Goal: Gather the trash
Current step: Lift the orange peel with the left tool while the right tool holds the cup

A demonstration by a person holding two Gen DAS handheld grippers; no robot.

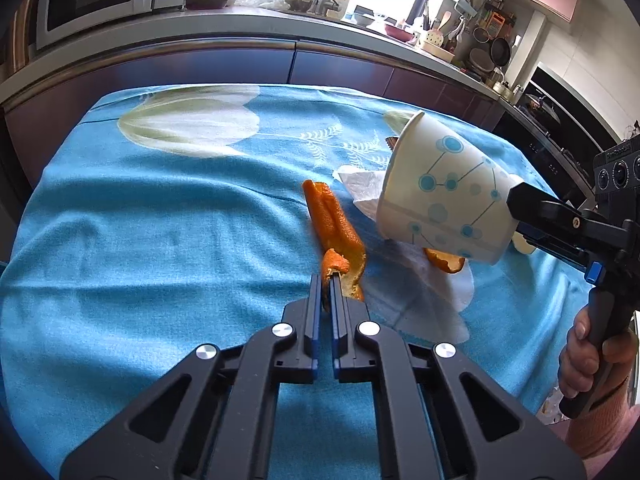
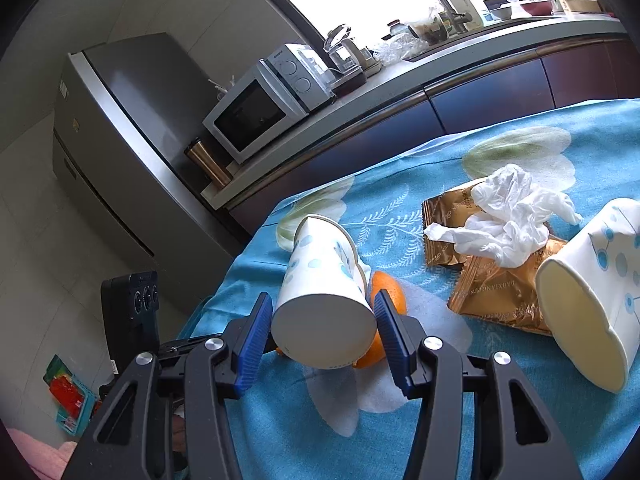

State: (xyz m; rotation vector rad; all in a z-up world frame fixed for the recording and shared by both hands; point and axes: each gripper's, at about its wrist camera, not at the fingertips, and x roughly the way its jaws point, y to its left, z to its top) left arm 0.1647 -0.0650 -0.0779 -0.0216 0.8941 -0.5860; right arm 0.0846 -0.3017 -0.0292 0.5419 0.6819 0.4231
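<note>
The left gripper [image 1: 328, 280] is clamped tight on a long curled strip of orange peel [image 1: 336, 232]. The right gripper [image 2: 322, 320], half open, grips a white blue-dotted paper cup [image 2: 320, 284] by its base, tilted above the blue flowered tablecloth [image 1: 160, 240]

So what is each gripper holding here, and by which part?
Left gripper: orange peel, pinched at its near end. Right gripper: paper cup, clamped across its base.

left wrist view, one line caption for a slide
Left hand-held gripper pinches orange peel beside a tilted paper cup.
</note>
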